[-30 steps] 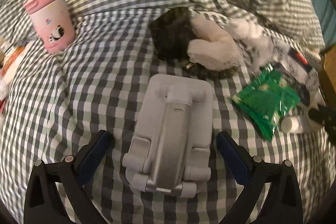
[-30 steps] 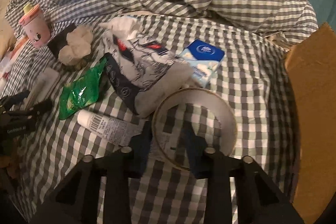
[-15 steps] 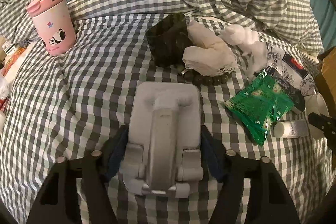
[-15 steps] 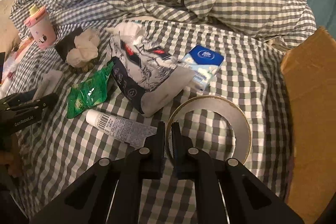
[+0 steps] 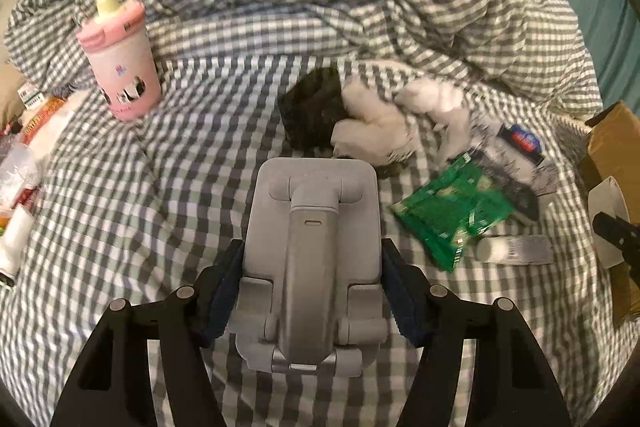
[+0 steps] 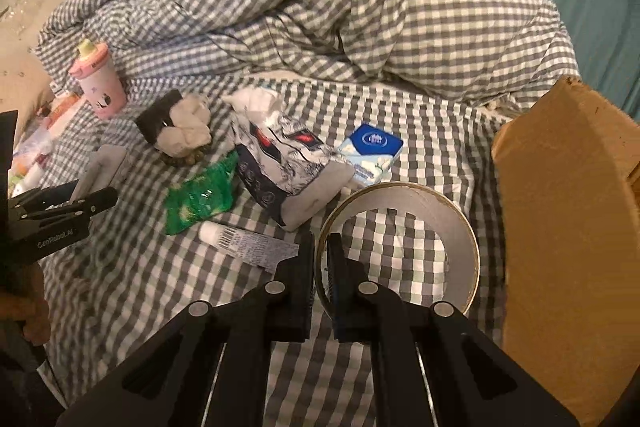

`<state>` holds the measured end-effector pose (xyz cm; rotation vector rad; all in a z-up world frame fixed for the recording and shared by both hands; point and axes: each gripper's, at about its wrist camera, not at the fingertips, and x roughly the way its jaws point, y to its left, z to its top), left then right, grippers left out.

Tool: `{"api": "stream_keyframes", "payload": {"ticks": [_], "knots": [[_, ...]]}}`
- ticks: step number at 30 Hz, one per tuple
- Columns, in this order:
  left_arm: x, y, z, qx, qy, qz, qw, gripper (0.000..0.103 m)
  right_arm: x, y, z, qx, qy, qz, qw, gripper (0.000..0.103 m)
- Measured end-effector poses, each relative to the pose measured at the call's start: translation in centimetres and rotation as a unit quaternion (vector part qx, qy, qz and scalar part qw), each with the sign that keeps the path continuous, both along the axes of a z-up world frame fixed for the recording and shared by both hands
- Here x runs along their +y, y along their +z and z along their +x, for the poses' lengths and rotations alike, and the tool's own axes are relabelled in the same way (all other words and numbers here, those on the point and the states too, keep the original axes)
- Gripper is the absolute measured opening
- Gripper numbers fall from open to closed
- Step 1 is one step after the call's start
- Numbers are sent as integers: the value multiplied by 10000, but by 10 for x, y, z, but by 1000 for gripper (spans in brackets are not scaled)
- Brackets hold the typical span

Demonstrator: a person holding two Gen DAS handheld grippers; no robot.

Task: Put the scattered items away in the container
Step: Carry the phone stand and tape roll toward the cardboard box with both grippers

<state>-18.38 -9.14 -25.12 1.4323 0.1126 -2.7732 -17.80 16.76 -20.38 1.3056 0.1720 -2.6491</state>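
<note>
cardboard box (image 6: 568, 219) interior hidden; left gripper (image 5: 311, 291) clamps grey stand (image 5: 312, 247), right gripper (image 6: 320, 267) pinches tape roll (image 6: 400, 247).

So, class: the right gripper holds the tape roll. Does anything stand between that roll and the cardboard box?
Nothing visible does. The right gripper pinches the tape roll by its wall, and the cardboard box stands right beside it; only bare checked bedsheet shows between them.
</note>
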Motion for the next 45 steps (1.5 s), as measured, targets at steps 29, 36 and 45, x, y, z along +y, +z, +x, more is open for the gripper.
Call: {"api": "stream_keyframes", "payload": {"ticks": [29,36,45], "knots": [[36,172,129,1633,-12,32,9866,67,19,144,132,1488,-7,-370,9882,6],[47,202,161,1966,-111,61,9804,67,26,170,164,1821,-39,-424,9824,6],[75,230,187,2309,-317,125,9724,67,50,196,191,2117,-201,-429,9762,6]]}}
